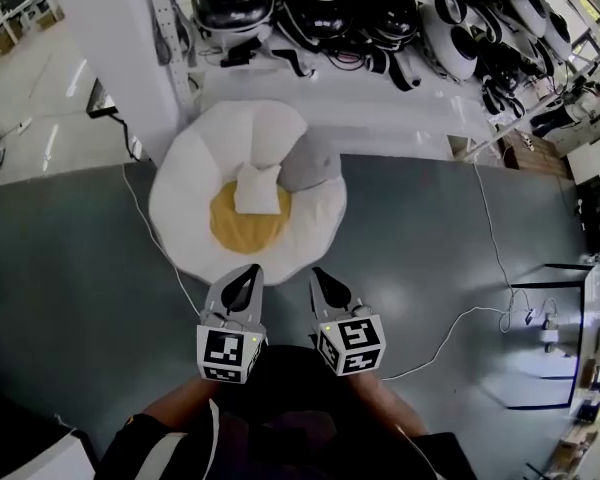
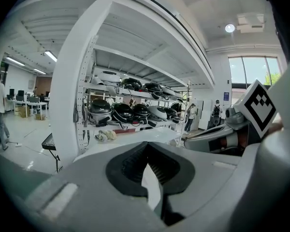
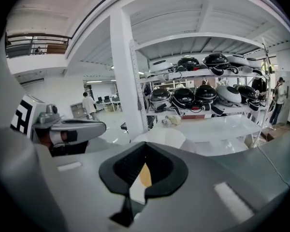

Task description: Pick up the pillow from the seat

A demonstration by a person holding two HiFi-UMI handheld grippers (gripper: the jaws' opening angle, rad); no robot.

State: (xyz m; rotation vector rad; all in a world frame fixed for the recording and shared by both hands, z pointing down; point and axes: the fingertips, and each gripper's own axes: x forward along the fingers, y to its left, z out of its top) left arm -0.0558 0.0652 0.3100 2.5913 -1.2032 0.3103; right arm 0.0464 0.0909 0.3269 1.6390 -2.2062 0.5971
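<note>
One pillow (image 1: 257,190) on the seat (image 1: 185,213); left gripper (image 1: 250,269) and right gripper (image 1: 316,273) jaws closed.

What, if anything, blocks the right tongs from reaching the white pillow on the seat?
Probably nothing, so likely yes: between the right tongs and the white pillow lies only the bare surface of the seat. The tongs are shut and short of the pillow, so they would need to move in and open.

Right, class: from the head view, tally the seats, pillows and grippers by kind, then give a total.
Seats: 1, the egg-shaped seat
Pillows: 2, a white pillow on the yellow middle and a grey pillow at the seat's edge
Grippers: 2, the left gripper and the right gripper
Total: 5
</note>
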